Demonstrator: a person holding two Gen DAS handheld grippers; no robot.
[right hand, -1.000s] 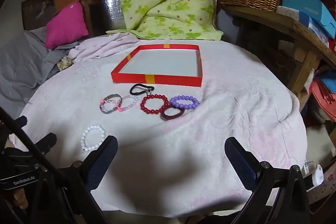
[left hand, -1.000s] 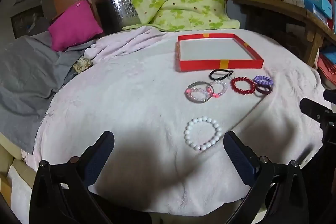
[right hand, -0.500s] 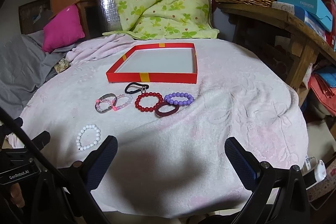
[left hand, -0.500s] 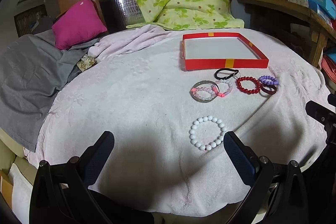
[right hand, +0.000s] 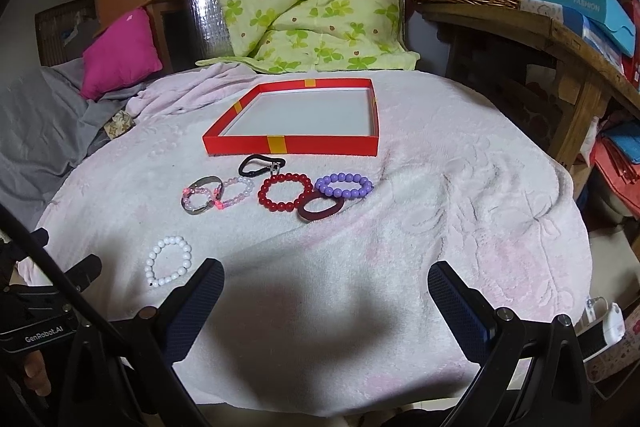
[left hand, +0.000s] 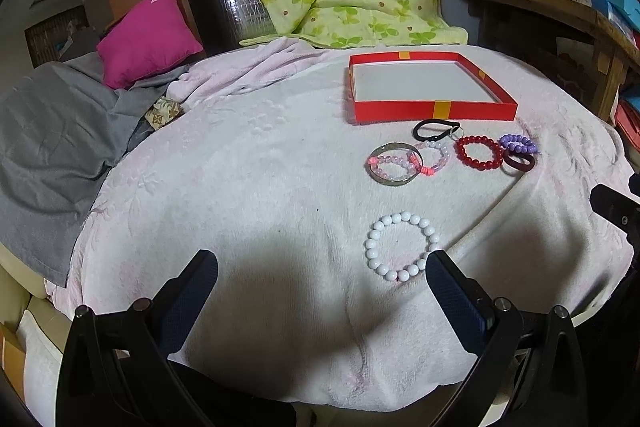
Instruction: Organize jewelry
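Hovering low: left tongs (left hand: pixel 320 279) spread wide beside white bracelet (left hand: pixel 401 245).

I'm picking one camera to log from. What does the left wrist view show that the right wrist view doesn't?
Only the left wrist view shows the open left gripper head-on, the white bead bracelet beside its right finger. Only the right wrist view shows the open right gripper head-on, and the white appliance off the table's right edge. Both show the empty red tray and the red bead bracelet.
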